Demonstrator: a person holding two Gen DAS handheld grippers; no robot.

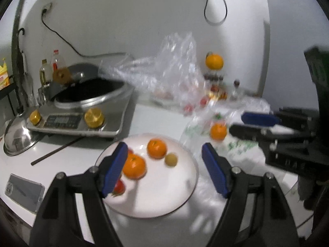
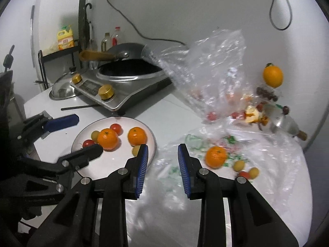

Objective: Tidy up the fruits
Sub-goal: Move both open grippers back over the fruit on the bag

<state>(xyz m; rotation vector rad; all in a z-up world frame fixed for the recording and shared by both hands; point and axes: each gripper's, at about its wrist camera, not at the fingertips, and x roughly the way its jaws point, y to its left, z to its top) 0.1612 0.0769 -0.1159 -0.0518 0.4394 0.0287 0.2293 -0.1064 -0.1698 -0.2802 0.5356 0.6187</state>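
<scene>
— While the left gripper (image 1: 164, 168) hangs over the white plate (image 2: 86, 135), how do its jaws stand?
— Wide apart, with nothing between the blue pads.
— And the right gripper (image 2: 162, 170)?
— Narrower, but parted and empty, above the printed plastic bag (image 2: 267, 154).
— Where is the fruit?
— Two oranges (image 2: 108, 139) lie on the plate with small red tomatoes (image 2: 116, 128) and pale little fruits. A third orange (image 2: 216, 156) rests on the bag right of the plate, with more small fruits beside it. Another orange (image 2: 273, 76) sits against the wall.
</scene>
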